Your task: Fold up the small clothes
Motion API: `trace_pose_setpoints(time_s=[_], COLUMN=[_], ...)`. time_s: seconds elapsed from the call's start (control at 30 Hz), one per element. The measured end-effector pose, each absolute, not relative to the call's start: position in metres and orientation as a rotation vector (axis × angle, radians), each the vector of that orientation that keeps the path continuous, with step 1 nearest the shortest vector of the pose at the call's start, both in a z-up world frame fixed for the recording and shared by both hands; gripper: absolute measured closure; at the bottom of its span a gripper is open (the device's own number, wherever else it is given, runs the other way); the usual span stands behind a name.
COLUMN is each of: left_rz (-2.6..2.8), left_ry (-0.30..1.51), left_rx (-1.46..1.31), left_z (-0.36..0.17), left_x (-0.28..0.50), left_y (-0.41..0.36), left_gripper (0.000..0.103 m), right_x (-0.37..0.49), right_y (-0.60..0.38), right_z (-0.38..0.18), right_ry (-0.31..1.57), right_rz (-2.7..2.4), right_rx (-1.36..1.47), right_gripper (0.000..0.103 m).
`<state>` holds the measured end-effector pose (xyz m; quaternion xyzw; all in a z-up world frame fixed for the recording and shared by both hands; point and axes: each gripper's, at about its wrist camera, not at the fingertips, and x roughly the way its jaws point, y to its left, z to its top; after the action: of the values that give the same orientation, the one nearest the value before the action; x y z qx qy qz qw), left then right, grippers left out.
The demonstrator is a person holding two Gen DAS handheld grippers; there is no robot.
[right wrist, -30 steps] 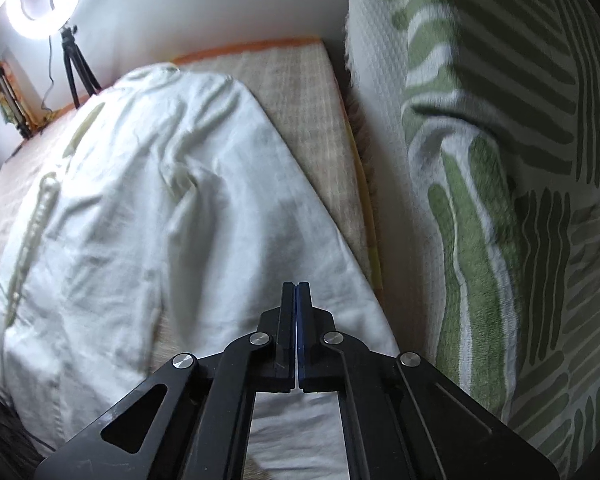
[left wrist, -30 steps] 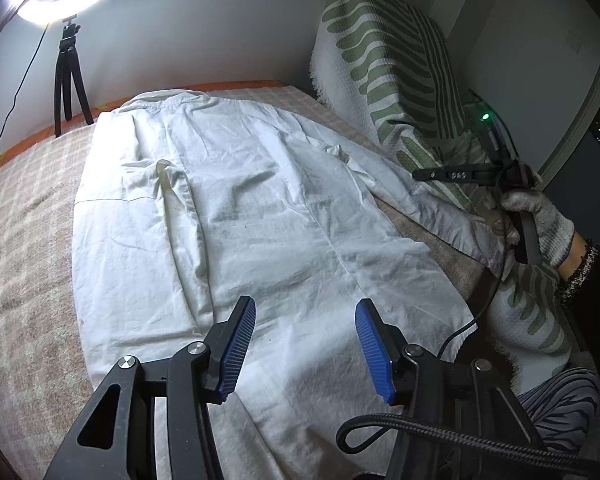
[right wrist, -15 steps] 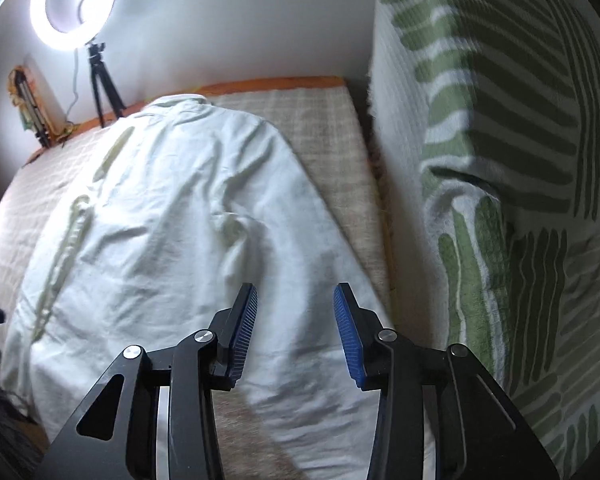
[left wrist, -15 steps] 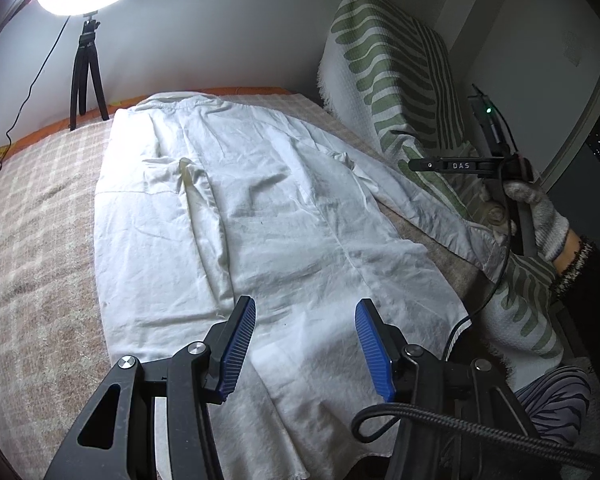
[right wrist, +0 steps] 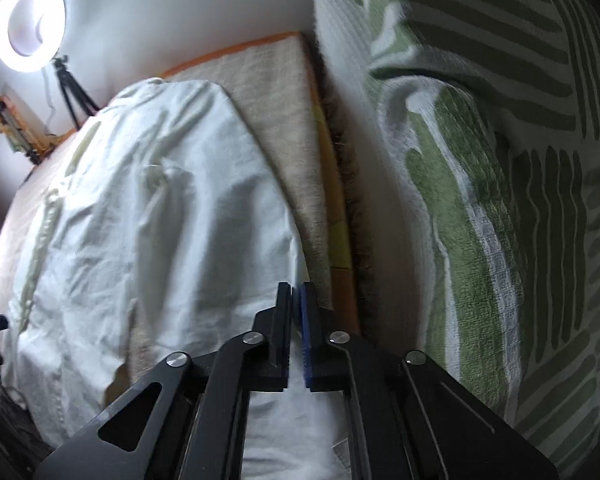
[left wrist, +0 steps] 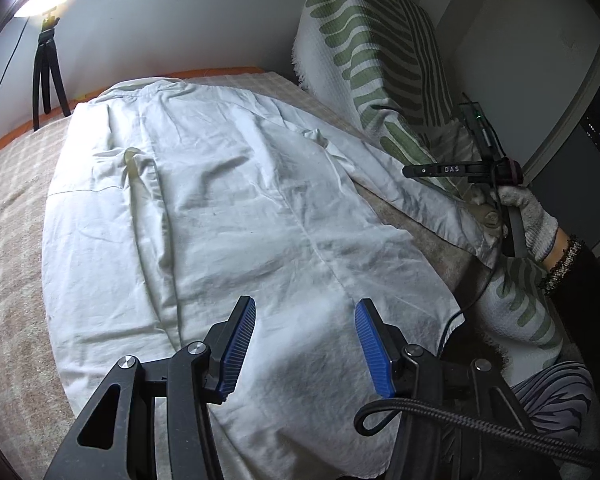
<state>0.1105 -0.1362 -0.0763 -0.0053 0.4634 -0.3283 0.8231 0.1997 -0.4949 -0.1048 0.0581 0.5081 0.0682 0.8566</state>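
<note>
A white shirt [left wrist: 240,208] lies spread flat on the checked bed cover [left wrist: 8,200], collar at the far end. My left gripper [left wrist: 306,344] hovers open over the near hem, nothing between its blue pads. The shirt's right sleeve [left wrist: 400,184] stretches out to a gloved hand [left wrist: 536,216] that holds the other tool. In the right wrist view my right gripper [right wrist: 296,304] is shut at the bed's right edge, with white sleeve cloth [right wrist: 292,420] running under it. The cuff end stands raised off the bed there.
A large cushion with green leaf stripes [left wrist: 372,40] leans along the bed's right side, close to the right gripper [right wrist: 480,160]. A ring light [right wrist: 28,28] on a black tripod [left wrist: 48,76] stands at the far left. A black cable [left wrist: 440,408] loops over the left gripper.
The right gripper was shut, stood open half a second ago, and is shut again, lower and nearer the bed's right edge. The left gripper stayed open over the hem.
</note>
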Motion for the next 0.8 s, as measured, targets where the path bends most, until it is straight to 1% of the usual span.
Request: trace_pose_setpoints(time_s=[0.3, 0.57, 0.7, 0.8], left_rz=[-0.688, -0.673, -0.666, -0.655], left_ry=[0.961, 0.937, 0.927, 0.922], left_rx=[-0.024, -0.042, -0.052, -0.058], left_z=[-0.069, -0.062, -0.059, -0.057], left_x=[0.103, 0.098, 0.096, 0.095], left_y=[-0.125, -0.105, -0.094, -0.084], left_gripper=[0.050, 0.050, 0.050, 0.050], right_x=[0.183, 0.189, 0.192, 0.193], right_y=[-0.473, -0.402, -0.351, -0.316], right_z=[-0.061, -0.028, -0.026, -0.038], right_ry=[0.975, 0.914, 0.923, 0.961], right_rz=[0.154, 0.231, 0.313, 0.380], right_rx=[0.086, 0.039, -0.012, -0.044], right_gripper=[0.103, 0.103, 0.103, 0.103])
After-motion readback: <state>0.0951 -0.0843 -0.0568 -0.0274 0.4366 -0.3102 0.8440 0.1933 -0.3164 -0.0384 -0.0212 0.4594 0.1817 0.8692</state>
